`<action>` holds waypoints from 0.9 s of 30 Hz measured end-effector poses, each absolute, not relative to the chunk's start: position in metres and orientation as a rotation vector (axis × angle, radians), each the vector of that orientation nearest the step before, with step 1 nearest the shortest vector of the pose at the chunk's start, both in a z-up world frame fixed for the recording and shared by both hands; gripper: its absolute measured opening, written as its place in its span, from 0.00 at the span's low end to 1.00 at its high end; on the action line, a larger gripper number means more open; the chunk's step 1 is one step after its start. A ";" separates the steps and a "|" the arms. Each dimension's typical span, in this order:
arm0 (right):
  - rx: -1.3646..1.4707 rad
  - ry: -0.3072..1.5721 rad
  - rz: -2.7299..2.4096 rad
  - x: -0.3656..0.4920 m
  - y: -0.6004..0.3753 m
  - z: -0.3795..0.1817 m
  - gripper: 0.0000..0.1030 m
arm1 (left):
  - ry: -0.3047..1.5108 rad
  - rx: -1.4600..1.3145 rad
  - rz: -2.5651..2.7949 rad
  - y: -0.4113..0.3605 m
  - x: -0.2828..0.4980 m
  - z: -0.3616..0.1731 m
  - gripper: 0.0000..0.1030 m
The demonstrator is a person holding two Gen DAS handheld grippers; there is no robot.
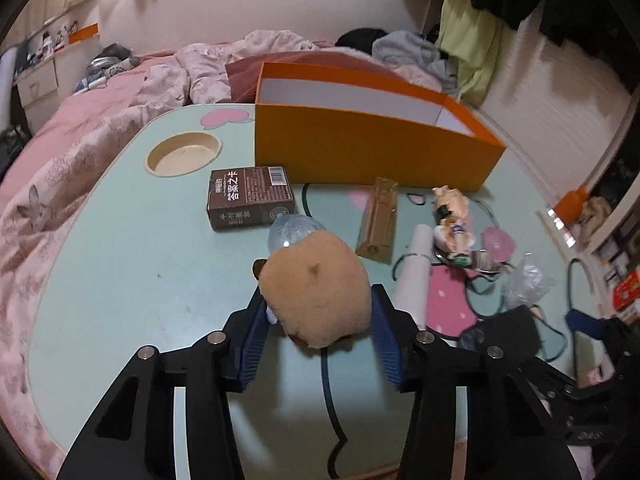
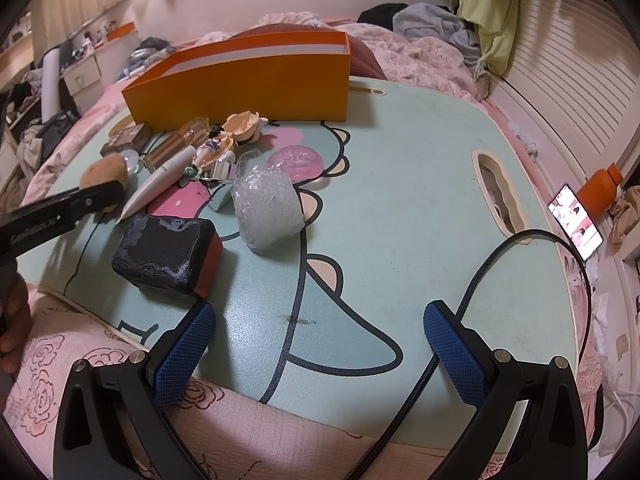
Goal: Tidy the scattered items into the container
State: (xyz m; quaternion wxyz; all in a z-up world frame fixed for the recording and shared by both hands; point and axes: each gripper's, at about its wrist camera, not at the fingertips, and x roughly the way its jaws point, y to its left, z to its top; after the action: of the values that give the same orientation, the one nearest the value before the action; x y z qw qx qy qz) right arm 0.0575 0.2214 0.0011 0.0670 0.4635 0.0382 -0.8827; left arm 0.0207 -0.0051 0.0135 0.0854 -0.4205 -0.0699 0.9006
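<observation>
Left tongs (image 1: 318,312) clamp one plush (image 1: 316,288) (one orange box (image 1: 360,152) beyond); right tongs (image 2: 320,356) gape empty.

pink-quilted bed (image 1: 80,152) beneath a pale wall (image 1: 248,4).

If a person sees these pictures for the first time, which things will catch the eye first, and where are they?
First comes the orange box, open on top, standing at the far side of the mint-green table. Next is the tan plush toy, pinched between the blue pads of the left gripper near the table's front. To its right lies a cluster of small items, among them a bubble-wrap bundle and a dark lace-patterned box.
</observation>
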 end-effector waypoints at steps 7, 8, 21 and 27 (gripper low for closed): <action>1.241 -0.021 -2.694 0.059 0.230 0.023 0.72 | -0.235 -1.109 2.788 -0.017 0.056 0.025 0.47; 1.206 -0.027 -2.692 0.057 0.227 0.028 0.70 | -0.218 -1.110 2.796 -0.016 0.059 0.025 0.47; 1.232 -0.233 -2.565 0.024 0.223 0.030 0.24 | -0.209 -1.094 2.799 -0.019 0.057 0.030 0.48; 1.110 -0.275 -2.592 0.006 0.229 0.072 0.24 | -0.258 -1.039 2.737 -0.017 0.035 0.063 0.48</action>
State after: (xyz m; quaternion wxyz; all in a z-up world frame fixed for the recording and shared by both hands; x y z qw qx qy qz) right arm 0.0056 0.2286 0.0719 0.1536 0.3873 -0.0959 -0.9040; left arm 0.0350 -0.0171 0.0628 0.1009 -0.3518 -0.0873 0.9265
